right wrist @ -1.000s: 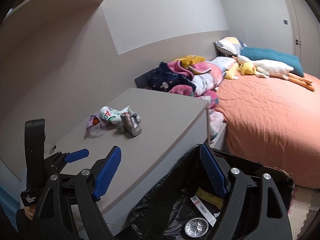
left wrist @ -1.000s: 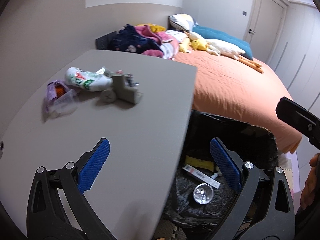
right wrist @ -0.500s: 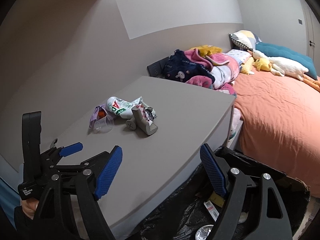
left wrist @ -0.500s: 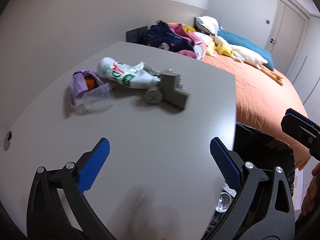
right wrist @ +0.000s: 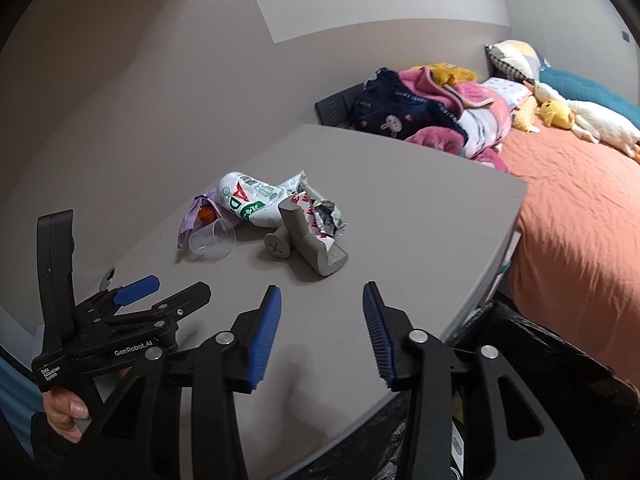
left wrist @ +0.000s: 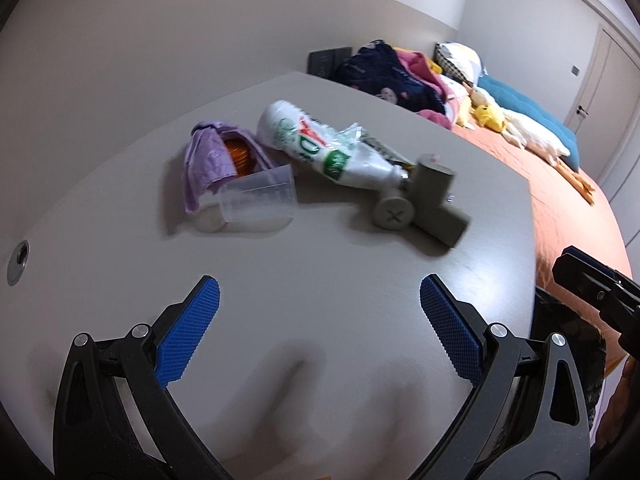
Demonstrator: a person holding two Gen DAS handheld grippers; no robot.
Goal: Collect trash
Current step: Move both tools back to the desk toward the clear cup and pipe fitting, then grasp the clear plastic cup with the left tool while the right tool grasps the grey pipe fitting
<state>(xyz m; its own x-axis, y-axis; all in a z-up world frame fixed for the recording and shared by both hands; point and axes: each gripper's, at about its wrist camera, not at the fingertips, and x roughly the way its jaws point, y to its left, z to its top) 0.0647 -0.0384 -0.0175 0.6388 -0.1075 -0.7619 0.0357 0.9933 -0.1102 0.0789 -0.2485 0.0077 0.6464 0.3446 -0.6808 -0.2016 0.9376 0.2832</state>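
Note:
A pile of trash lies on the grey table (left wrist: 320,360): a crushed white bottle (left wrist: 316,140) with a green and red label, a clear plastic cup (left wrist: 256,200) on its side, a purple wrapper (left wrist: 208,156) around something orange, and a crumpled silver wrapper (right wrist: 324,216). A grey block with a cross-marked disc (left wrist: 416,204) leans against them. My left gripper (left wrist: 318,284) hovers open in front of the pile, nothing between its fingers. My right gripper (right wrist: 321,290) is closing its jaws over bare table, short of the pile, with nothing between them.
A bin lined with a black bag (right wrist: 540,368) stands below the table's right edge. Beyond it is a bed with an orange cover (right wrist: 580,220), heaped clothes (right wrist: 420,112) and plush toys. A wall runs close behind the table. A hand (right wrist: 64,412) holds the left gripper.
Both grippers have swung left from above the bin to above the table and come closer to the trash pile. The right jaws have narrowed; the left stay wide.

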